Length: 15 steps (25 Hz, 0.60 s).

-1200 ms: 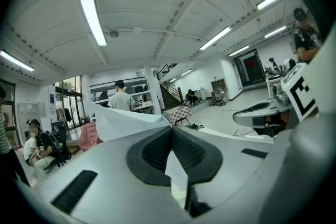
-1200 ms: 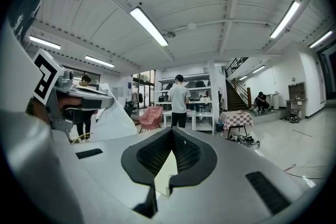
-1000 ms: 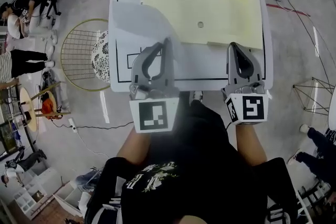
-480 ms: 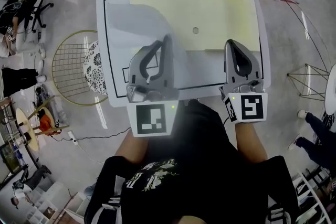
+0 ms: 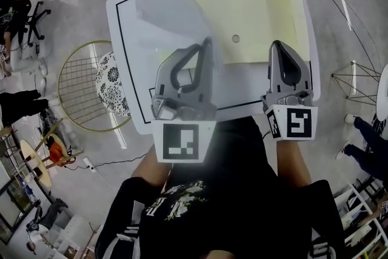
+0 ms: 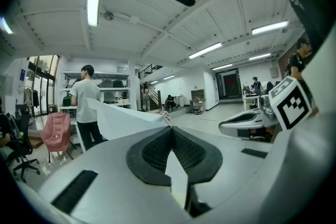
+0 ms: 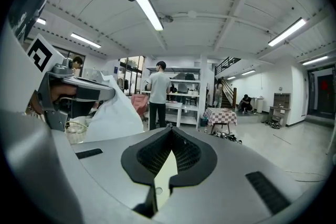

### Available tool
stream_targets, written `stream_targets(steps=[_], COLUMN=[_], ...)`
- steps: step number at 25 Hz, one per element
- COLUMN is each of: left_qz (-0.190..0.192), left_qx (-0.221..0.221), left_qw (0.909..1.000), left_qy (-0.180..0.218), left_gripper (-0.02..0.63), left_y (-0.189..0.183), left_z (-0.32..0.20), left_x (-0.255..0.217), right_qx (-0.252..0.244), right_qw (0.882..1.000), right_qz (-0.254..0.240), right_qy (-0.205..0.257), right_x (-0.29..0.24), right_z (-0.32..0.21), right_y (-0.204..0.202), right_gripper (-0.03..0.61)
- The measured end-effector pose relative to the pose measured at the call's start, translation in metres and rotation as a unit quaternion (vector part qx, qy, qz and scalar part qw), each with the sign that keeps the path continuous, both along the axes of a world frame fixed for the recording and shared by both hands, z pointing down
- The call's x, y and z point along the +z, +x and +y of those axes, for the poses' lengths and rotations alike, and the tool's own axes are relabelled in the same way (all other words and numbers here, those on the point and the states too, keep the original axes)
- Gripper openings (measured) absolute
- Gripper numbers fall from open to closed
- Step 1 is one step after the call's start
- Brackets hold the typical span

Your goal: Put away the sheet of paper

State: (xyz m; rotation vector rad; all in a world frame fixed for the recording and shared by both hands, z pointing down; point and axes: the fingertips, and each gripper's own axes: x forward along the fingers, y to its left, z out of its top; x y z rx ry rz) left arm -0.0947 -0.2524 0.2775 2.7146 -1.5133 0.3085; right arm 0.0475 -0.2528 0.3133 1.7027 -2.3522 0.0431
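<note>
A white sheet of paper (image 5: 167,15) is lifted off the white table (image 5: 119,27) and curls up toward the far left. My left gripper (image 5: 208,44) is shut on its near edge. In the left gripper view the sheet (image 6: 118,120) runs out leftward from the shut jaws (image 6: 170,129). A pale yellow folder (image 5: 254,15) lies open on the table. My right gripper (image 5: 277,45) sits at the folder's near edge. Its jaws (image 7: 170,129) are shut, with a pale yellow strip showing between the pads. The right gripper view also shows the lifted sheet (image 7: 113,113).
A round wire basket (image 5: 85,85) and a patterned cushion (image 5: 115,79) stand on the floor left of the table. Cables (image 5: 339,3) run across the floor at the right. A person (image 6: 84,99) stands at shelves farther off, beside a pink chair (image 6: 55,134).
My left gripper has risen, and the sheet has lifted off the table and swung up toward the far left. The right gripper stays at the folder's near edge.
</note>
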Motion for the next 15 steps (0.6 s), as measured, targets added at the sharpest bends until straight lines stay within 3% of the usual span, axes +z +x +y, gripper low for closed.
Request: stream_targets(steps=[5, 15], left_qz=[-0.01, -0.015], left_qx=[0.022, 0.022], left_qw=[0.9997, 0.9995], left_qy=[-0.01, -0.014], left_gripper=[0.002, 0.002], left_y=[-0.001, 0.011], left_z=[-0.002, -0.01], left_x=[0.008, 0.008], right_qx=[0.018, -0.005], right_qw=[1.0, 1.0], right_qz=[-0.001, -0.007], right_qy=[-0.005, -0.005], right_x=[0.006, 0.011], right_z=[-0.002, -0.025], right_y=[0.002, 0.0], right_gripper=[-0.008, -0.008])
